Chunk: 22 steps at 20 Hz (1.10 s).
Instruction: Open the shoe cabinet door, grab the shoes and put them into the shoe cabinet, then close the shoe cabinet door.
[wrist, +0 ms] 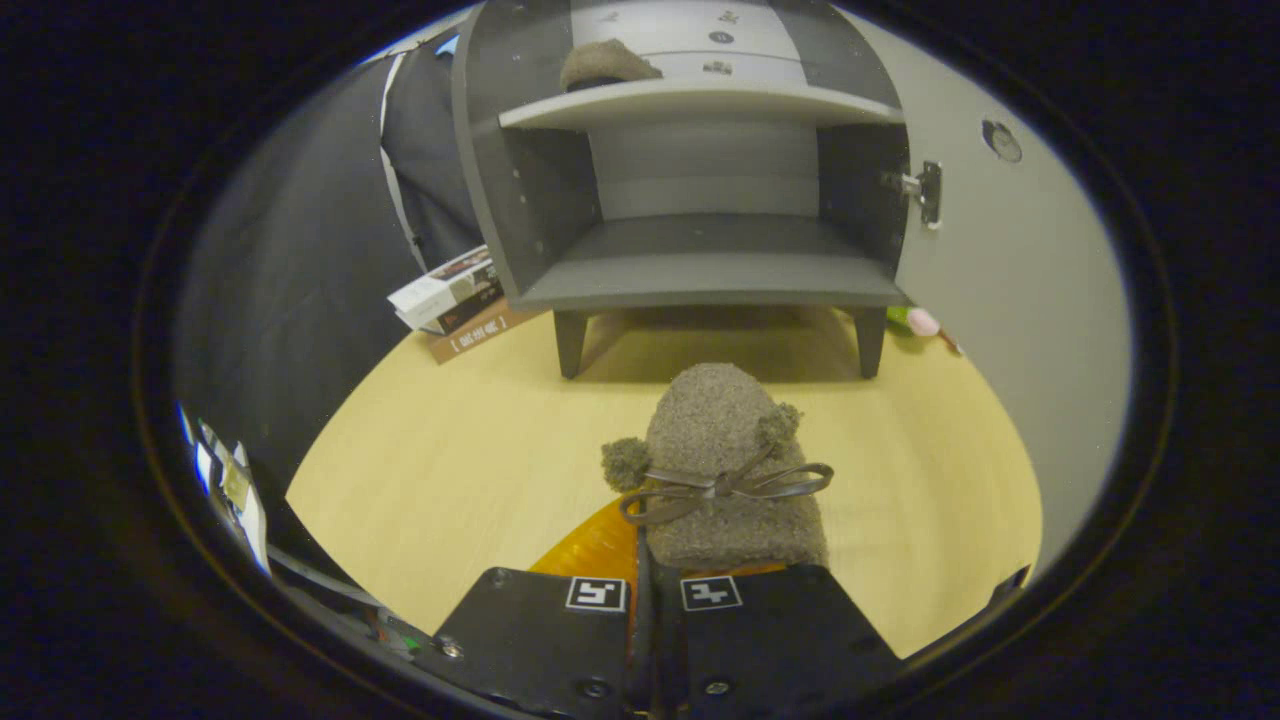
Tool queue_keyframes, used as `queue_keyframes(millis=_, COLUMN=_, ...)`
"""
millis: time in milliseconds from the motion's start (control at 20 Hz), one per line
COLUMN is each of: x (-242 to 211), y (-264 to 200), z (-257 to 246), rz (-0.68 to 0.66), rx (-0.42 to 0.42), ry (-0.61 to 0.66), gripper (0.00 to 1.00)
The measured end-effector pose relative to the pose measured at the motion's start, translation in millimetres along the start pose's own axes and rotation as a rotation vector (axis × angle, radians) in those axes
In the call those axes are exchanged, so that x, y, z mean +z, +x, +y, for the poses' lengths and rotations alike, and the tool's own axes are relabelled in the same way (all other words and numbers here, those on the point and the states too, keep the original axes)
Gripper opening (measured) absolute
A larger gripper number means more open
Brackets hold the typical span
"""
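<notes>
Shoe (735, 470), fuzzy, soft and probably light, pinched at its heel rim between nearly closed jaws of gripper (640, 600), held above worktop (450, 470) before open shoe cabinet (700, 280); best gripped there.

Tool (640, 600) fingers nearly closed on heel of fuzzy grey-brown slipper with pompoms and ribbon bow (725, 470), slipper sticks out ahead, fills lane right in front. Pale wood tabletop (450, 470) bare either side of slipper up to grey shoe cabinet (700, 270). Cabinet door (1000, 300) swung open right, walls off that side. Lower shelf (715, 250) free, wide mouth. Upper shelf (700, 100) holds second fuzzy slipper (605, 65) at left. Stacked books (455, 300) beside cabinet's left leg, black cloth wall (300, 250) behind them.
</notes>
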<state>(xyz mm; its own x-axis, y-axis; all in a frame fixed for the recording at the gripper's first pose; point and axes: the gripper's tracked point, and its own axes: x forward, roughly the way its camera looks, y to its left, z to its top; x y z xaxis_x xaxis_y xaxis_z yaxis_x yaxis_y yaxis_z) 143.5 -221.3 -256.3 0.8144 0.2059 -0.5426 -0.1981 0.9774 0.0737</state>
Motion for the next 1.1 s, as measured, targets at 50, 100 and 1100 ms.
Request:
queue_keyframes(millis=50, x=16, y=-10, z=5, rz=-0.027, rx=0.004, ry=-0.008, gripper=0.07)
queue_keyframes(millis=100, x=33, y=-21, z=11, rz=-0.052, rx=0.014, ry=-0.007, gripper=0.07)
queue_keyframes(millis=1100, x=389, y=-50, z=-4, rz=-0.519, rx=-0.038, ry=-0.052, gripper=0.07)
